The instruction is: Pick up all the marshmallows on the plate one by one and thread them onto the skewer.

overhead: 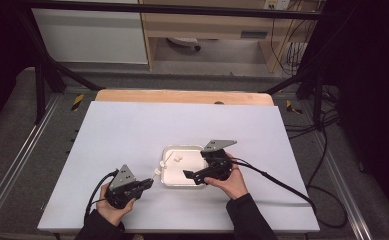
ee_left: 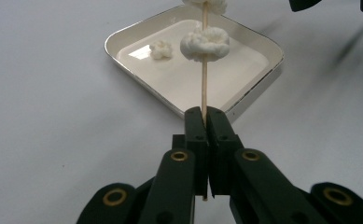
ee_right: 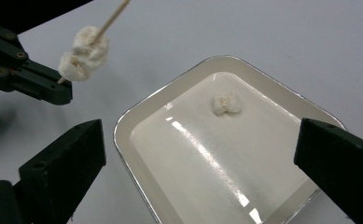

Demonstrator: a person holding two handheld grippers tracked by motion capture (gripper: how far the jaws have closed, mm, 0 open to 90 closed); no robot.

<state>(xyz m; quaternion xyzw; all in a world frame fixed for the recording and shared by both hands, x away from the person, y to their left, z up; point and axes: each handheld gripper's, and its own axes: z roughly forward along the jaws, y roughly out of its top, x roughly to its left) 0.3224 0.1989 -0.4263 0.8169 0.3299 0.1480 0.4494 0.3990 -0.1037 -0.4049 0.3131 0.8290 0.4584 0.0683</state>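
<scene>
The left gripper (overhead: 144, 184) sits at the lower left of the high view, just left of the tray (overhead: 168, 150). Its jaws are clamped on a thin wooden skewer (ee_left: 204, 84). In the left gripper view the skewer rises straight up from between the closed jaws at centre frame and runs out past the top edge. A white puff (ee_left: 205, 42) is threaded on the skewer above the tray, and a second puff (ee_left: 207, 4) is cut off by the top edge.

The right gripper (overhead: 193, 177) lies at the centre of the high view, over the near right part of the tray, held by a hand (overhead: 232, 182) coming in from the bottom. Its jaws stand wide apart with nothing between them. In the right gripper view the two jaws occupy the lower left and lower right corners, with the tray (ee_right: 137, 116) between them.

The tray is white, square with rounded corners, and rests on the white table (overhead: 132, 125). One loose puff (ee_right: 226, 103) lies on the tray floor, at upper centre of the right gripper view. In that view the skewered puff (ee_right: 83, 53) hangs at the upper left, clear of the tray rim.
</scene>
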